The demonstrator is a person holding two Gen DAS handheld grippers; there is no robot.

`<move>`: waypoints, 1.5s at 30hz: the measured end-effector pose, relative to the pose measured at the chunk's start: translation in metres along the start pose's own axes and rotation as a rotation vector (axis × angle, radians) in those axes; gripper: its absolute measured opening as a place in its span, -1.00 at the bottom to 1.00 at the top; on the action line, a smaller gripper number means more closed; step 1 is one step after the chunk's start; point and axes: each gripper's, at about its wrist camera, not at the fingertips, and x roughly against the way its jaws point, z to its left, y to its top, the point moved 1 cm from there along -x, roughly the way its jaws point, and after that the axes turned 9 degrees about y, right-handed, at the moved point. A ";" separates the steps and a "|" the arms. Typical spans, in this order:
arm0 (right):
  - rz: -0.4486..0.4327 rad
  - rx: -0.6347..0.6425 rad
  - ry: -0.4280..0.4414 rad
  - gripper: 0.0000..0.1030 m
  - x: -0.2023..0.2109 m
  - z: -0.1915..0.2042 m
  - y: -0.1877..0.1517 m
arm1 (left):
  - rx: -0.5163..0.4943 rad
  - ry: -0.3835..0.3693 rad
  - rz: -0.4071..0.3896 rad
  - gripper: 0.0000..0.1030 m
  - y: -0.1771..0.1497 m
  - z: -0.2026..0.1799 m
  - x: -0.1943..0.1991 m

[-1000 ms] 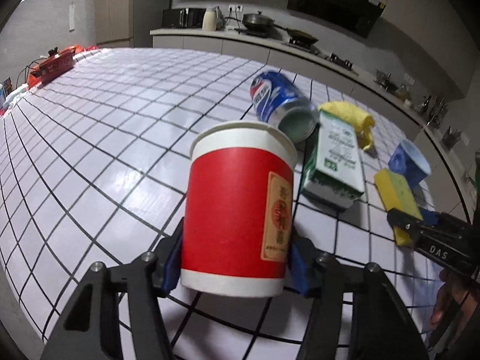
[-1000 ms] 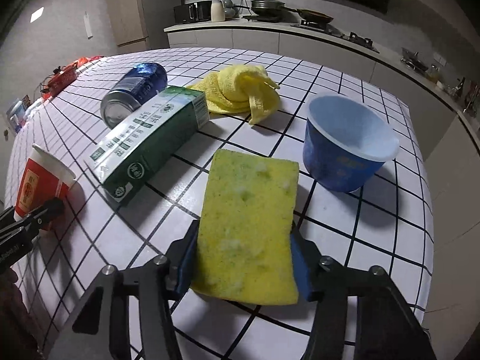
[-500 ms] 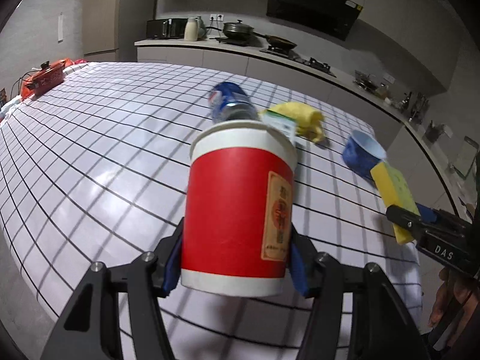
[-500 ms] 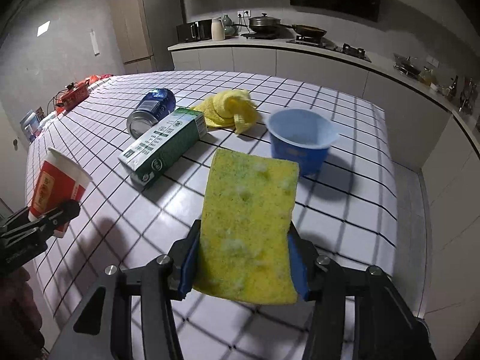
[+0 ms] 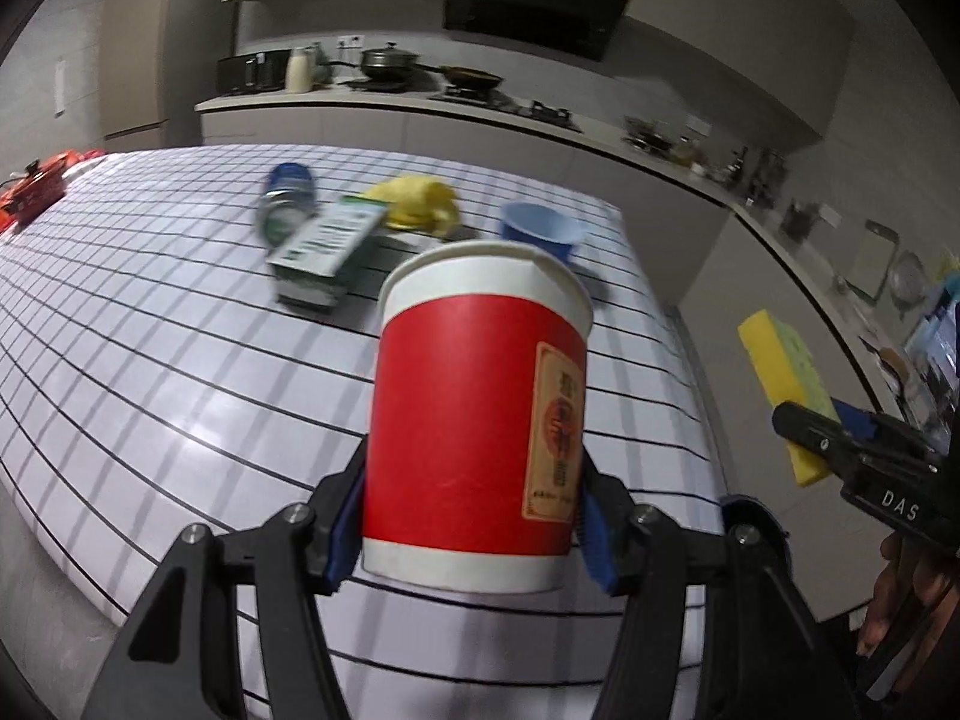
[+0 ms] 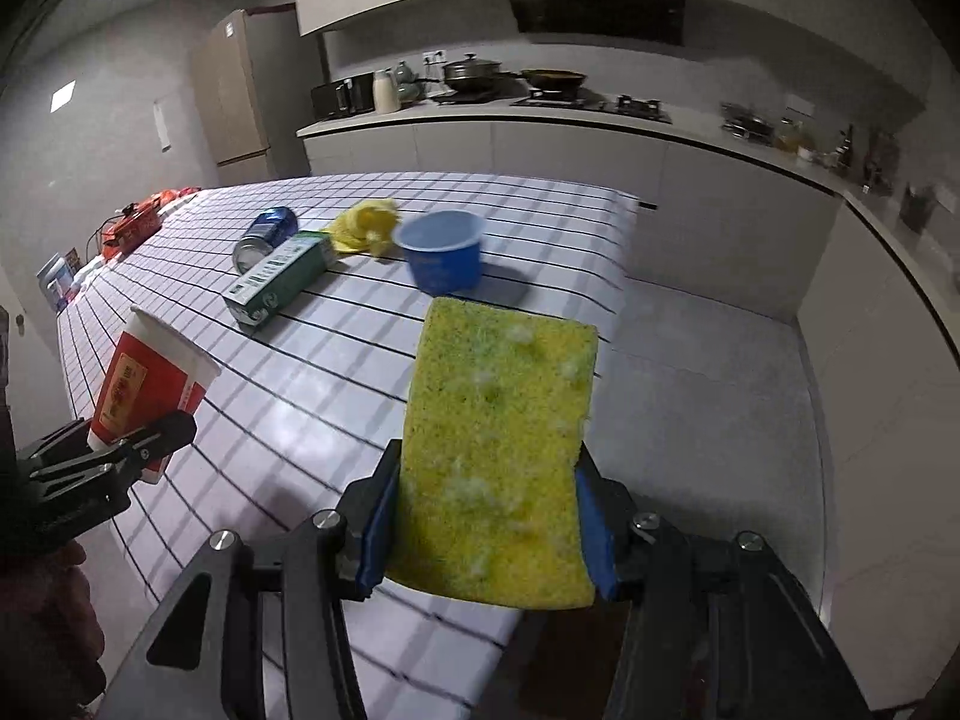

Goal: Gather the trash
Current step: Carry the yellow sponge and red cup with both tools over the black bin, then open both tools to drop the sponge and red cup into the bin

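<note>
Trash is split between the two hands: the left gripper (image 5: pixel 471 531) has its fingers clamped on the sides of a red paper cup (image 5: pixel 480 414), held upright in the air, and the right gripper (image 6: pixel 489 531) has its fingers pressed against the long edges of a yellow sponge (image 6: pixel 498 456), also clear of the surface. Both now hang over the near edge of the white tiled counter (image 5: pixel 150 372), the sponge partly out past the counter's corner above the bare grey floor (image 6: pixel 708 396), which lies open to the right up to the kitchen cabinets. Left on the counter, well back from the grippers, are a blue soda can (image 6: pixel 267 235) on its side, a green carton (image 6: pixel 279 279) lying flat just beside it, a crumpled yellow cloth (image 6: pixel 363 227) and a blue bowl (image 6: pixel 443 258) standing near the far right edge. The wide stretch of counter between these and the near edge is free. A second ago both grippers sat low among these things, the sponge just in front of the bowl; since then they have pulled back and risen, so the leftovers look small and far off.
</note>
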 end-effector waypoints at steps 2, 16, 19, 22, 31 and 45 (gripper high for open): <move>-0.003 -0.013 -0.013 0.04 0.016 -0.014 -0.010 | -0.015 -0.018 -0.004 0.16 -0.004 -0.015 0.005; -0.007 -0.119 -0.149 0.04 0.118 -0.127 -0.089 | -0.198 -0.176 0.034 0.16 -0.046 -0.165 0.027; -0.007 -0.139 -0.167 0.04 0.134 -0.146 -0.105 | -0.231 -0.202 0.052 0.16 -0.057 -0.192 0.028; 0.001 -0.165 -0.181 0.04 0.147 -0.167 -0.122 | -0.262 -0.227 0.079 0.16 -0.072 -0.220 0.027; 0.069 -0.196 -0.182 0.04 0.155 -0.216 -0.163 | -0.316 -0.248 0.159 0.16 -0.111 -0.280 0.014; 0.268 -0.066 -0.069 0.04 0.099 -0.265 -0.211 | -0.282 -0.190 0.355 0.16 -0.161 -0.321 -0.052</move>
